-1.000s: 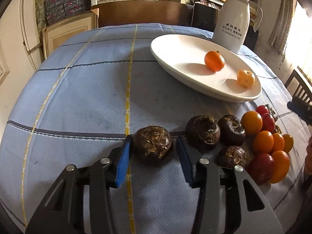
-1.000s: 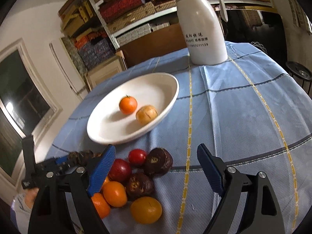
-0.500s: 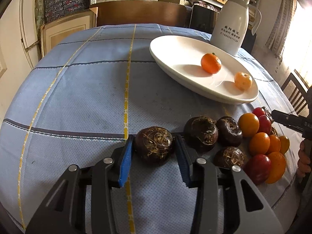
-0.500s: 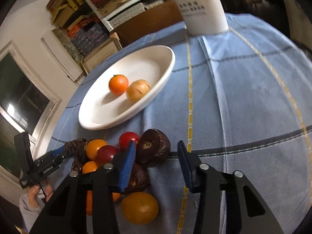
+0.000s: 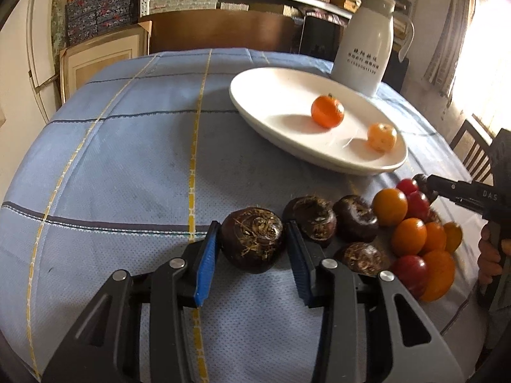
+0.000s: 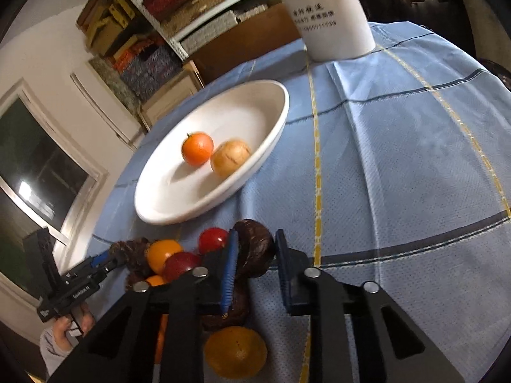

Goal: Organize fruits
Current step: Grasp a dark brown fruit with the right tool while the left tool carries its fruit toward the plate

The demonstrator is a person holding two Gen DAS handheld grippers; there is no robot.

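Daylight glares white through the window (image 5: pixel 488 73) on my right, casting soft shadows inside the plate (image 5: pixel 271 95). My fisheye views bend at the dark edges; the right one is slightly blurred.

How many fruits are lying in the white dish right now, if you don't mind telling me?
2. An orange sits near the middle of the dish, and a paler yellowish fruit lies beside it, toward the end nearer the fruit pile. Both views agree; nothing seems hidden.

Lettering I could read

My right gripper (image 5: pixel 460 191) bore white letters "DAS"; the tall white ceramic jug (image 5: pixel 367 51) carried dark Chinese characters above a number row too blurred for me.
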